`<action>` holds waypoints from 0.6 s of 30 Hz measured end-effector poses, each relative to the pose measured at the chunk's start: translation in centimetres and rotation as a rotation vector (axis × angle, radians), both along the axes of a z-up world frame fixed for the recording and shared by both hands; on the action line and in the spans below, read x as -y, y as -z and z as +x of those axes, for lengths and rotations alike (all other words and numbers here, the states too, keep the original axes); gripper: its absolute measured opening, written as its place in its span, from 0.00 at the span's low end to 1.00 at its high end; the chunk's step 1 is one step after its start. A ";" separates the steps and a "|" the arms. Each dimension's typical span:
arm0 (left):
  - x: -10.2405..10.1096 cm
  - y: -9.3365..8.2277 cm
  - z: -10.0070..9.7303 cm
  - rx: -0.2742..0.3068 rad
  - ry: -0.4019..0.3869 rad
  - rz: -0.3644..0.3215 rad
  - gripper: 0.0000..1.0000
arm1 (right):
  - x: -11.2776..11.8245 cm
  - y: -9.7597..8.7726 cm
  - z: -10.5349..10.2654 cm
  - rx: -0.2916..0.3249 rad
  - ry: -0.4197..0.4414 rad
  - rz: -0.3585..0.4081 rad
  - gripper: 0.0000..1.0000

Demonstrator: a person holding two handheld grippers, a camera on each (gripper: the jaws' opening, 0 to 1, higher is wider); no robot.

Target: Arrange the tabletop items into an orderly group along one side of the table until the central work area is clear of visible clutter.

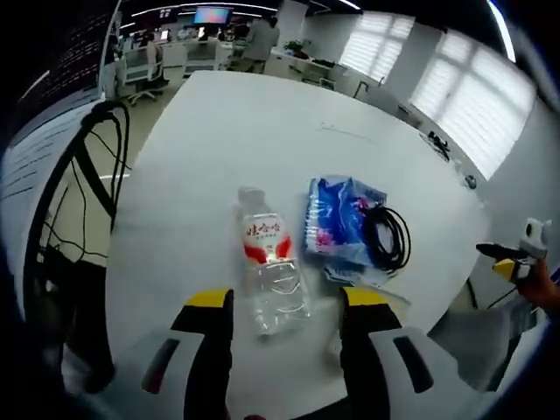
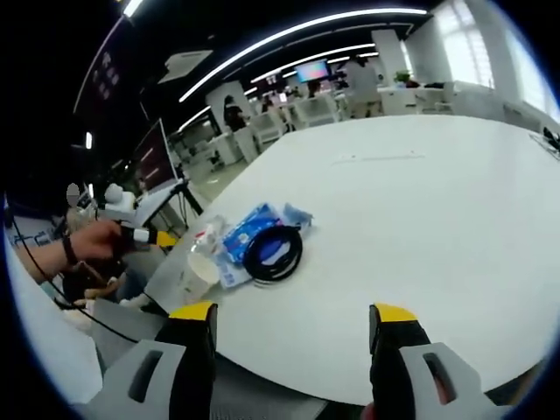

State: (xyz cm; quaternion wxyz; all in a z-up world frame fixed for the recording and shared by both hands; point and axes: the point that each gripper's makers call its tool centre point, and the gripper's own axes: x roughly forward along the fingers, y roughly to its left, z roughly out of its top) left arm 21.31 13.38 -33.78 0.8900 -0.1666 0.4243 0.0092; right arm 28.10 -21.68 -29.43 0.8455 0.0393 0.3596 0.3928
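Bottle (image 1: pixel 272 273), clear with a red-and-white label in Chinese characters, lies near my desk (image 1: pixel 262 131) edge between the wide-open left gripper (image 1: pixel 287 311), beside blue packet (image 1: pixel 337 223) and black cable coil (image 1: pixel 386 238); right gripper (image 2: pixel 293 325) spread wide, empty.

An open-plan office lies beyond the desk: bright blinds (image 1: pixel 477 96) cover the windows at two o'clock, a lit wall screen (image 1: pixel 212 14) glows at twelve o'clock, and long ceiling lights (image 2: pixel 297 31) run overhead.

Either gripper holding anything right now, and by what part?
Nothing held. The left gripper is open, its jaws either side of the water bottle's base without closing. The right gripper is open over the table.
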 end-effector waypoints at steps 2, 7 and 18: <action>-0.2 0.4 0.4 -0.023 -0.012 -0.013 0.48 | 0.0 0.0 0.0 -0.001 0.003 0.003 0.72; -0.8 1.4 2.1 -0.067 -0.050 -0.048 0.47 | 0.0 0.1 0.2 -0.004 0.004 0.004 0.72; -0.9 2.6 5.2 -0.121 -0.081 -0.075 0.48 | -0.1 0.2 0.2 -0.015 0.003 0.003 0.72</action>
